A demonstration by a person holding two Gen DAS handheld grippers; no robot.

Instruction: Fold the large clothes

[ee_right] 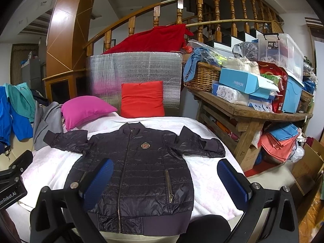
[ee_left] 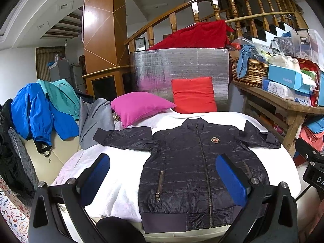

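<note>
Blue-padded fingers of the left gripper (ee_left: pixel 162 180) stand spread wide and empty above the hem half of the jacket (ee_left: pixel 194 170); the right gripper (ee_right: pixel 166 184) is likewise spread and holds nothing. Neither appears to touch the fabric.

The jacket, dark and quilted, lies face up and zipped on the white blanket (ee_left: pixel 117 188). Its collar points away from the grippers, toward the red cushion (ee_left: pixel 193 95). Both sleeves extend outward from the jacket body; the one on the side of the pink pillow (ee_left: pixel 137 106) lies fairly straight, the opposite one shows a bend at the cuff.

Step in hand, as judged: the garment is laid out and no fold is made yet. The next move likely calls for each gripper to descend on a sleeve or shoulder edge, pinch one layer, and carry it inward across the jacket front. Slippery shell fabric may slide from the pads.
</note>
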